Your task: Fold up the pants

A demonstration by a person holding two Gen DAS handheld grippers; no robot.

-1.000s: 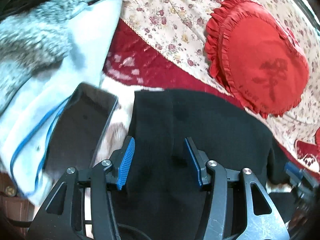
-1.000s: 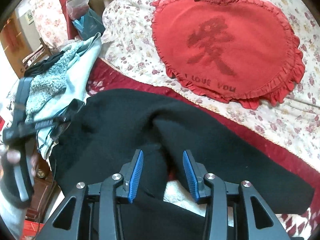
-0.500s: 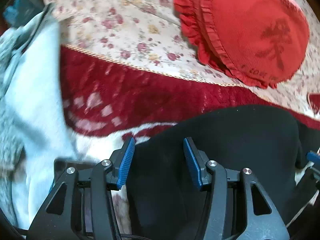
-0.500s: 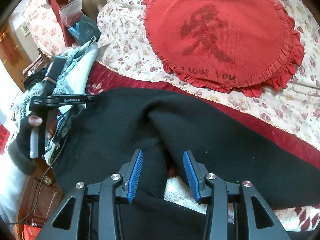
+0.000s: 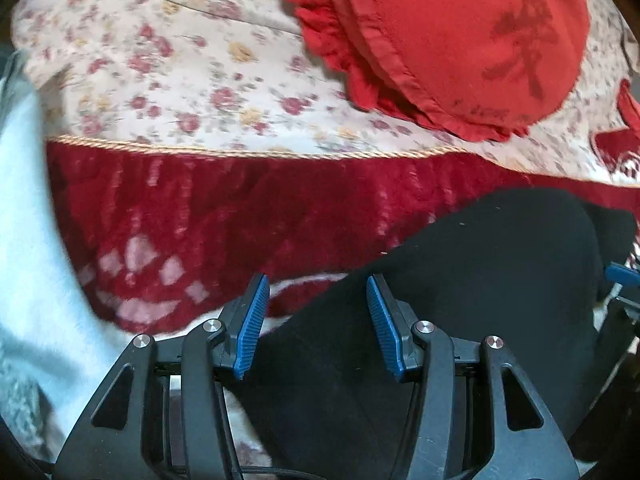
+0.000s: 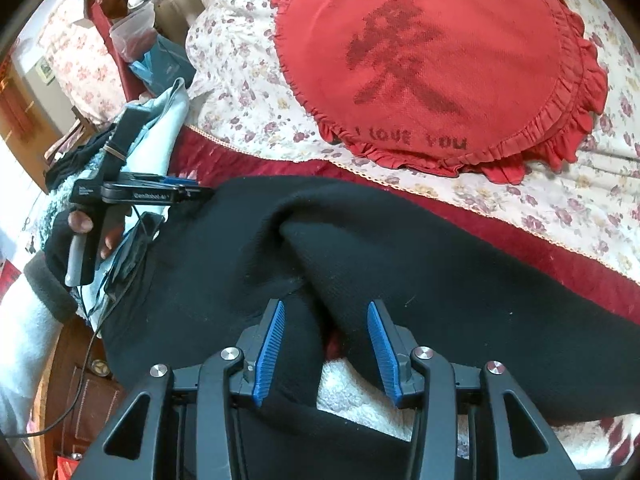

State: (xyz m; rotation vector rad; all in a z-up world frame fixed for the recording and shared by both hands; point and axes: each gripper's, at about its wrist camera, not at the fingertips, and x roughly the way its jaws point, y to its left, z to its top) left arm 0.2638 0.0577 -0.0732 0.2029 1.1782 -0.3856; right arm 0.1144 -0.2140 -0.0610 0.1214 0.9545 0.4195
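Observation:
Black pants (image 6: 400, 248) lie spread across the bed, with a raised fold running down the middle. My right gripper (image 6: 326, 307) hovers open over that fold, its blue pads on either side and clear of the cloth. At the pants' upper left corner, a hand holds my left gripper (image 6: 200, 192) side-on, its tips at the cloth's edge. In the left wrist view my left gripper (image 5: 316, 284) is open, and the pants' edge (image 5: 460, 280) runs beneath its right finger. One blue pad (image 5: 621, 274) of the right gripper shows at the far right.
A red heart-shaped ruffled cushion (image 6: 436, 56) lies on the floral bedspread (image 6: 244, 80) behind the pants. A dark red blanket (image 5: 220, 216) is under them. A pale blue fleecy garment (image 5: 28, 260), a dark flat device (image 6: 134, 252) with a cable and wooden furniture (image 6: 92, 392) are on the left.
My left gripper rolled and swung from beside the dark device to the pants' upper left corner. The pale garment slid to the view's left edge. The right gripper barely moved.

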